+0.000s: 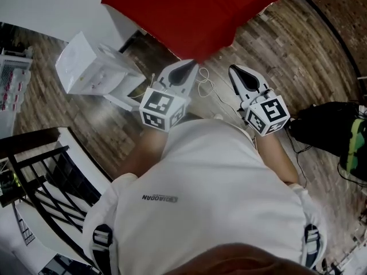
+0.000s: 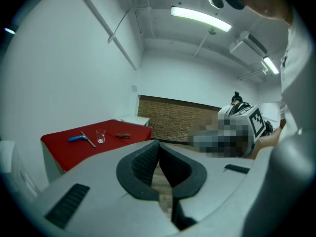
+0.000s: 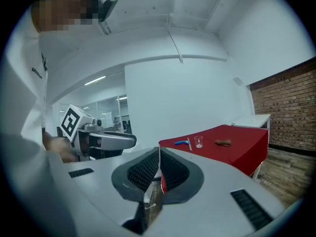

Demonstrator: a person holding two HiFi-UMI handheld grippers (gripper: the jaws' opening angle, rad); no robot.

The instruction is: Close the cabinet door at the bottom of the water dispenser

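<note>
Far left: a white wire shelf at the edge. Near-left of the person: a black metal rack.

The water dispenser, a white box, stood on the wood floor against the white wall, left of both grippers and apart from them. A white panel jutted out at its foot on the side toward the person. It could have been the cabinet door, but that wasn't clear from above.

The left gripper was held out in front of the person's white shirt, roughly level, marker cube nearest the body. Jaws were together at the tips with nothing between them. It was aimed toward the red table, not at the dispenser.

The red table was far-centre, its corner hanging over the floor just beyond the gripper tips. On it, left to right: a blue tool with a thin stick across it, a small clear glass and a brown object. A thin white cable looped on the floor between the two grippers, under the table corner.

The right gripper sat beside the left one, not touching. Its jaws were closed and gripped nothing.

Far right: a black bag on the floor with dark cords trailing near it, and a yellow-green item at the frame edge. A brick wall lay behind the table.
</note>
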